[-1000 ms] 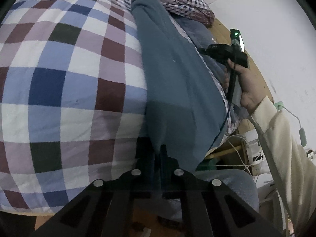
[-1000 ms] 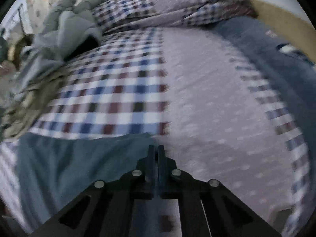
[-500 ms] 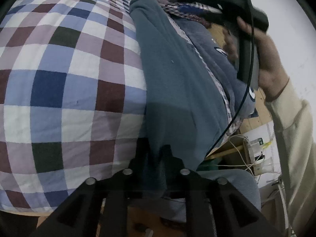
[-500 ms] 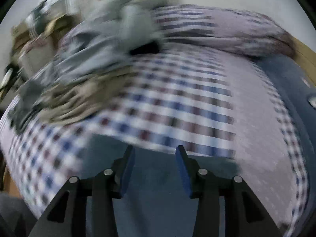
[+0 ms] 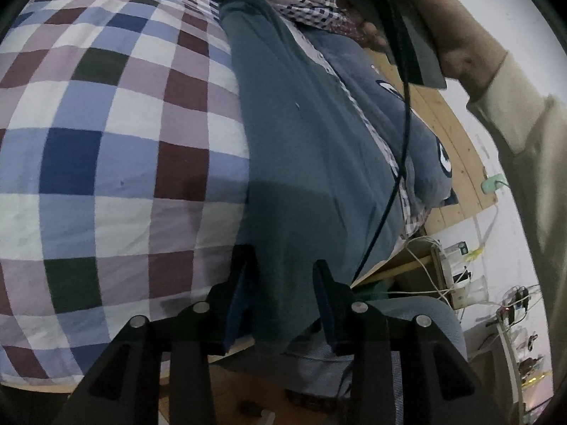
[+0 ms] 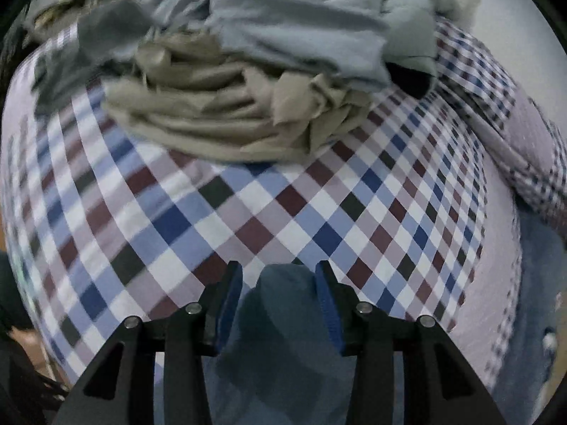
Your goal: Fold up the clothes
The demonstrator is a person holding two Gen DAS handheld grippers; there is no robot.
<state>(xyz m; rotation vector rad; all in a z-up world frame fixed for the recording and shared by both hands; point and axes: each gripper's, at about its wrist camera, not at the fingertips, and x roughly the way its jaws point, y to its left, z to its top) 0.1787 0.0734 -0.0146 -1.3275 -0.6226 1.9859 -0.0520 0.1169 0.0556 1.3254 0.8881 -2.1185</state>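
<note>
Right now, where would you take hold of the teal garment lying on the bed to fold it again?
Probably the near end of the teal garment, where it droops over the checked sheet's edge. Come from the foot, along its length: that hem hangs free, so fingers can close on both faces.

Your left wrist cam sits low at the bed's near edge, looking close along the teal garment (image 5: 301, 163) lengthwise, with your right hand (image 5: 436, 17) high in frame. Your right wrist cam tilts steeply down over the checked bedspread (image 6: 283, 205), facing the clothes pile (image 6: 230, 113). Both share that bedspread and the teal garment's end.
</note>
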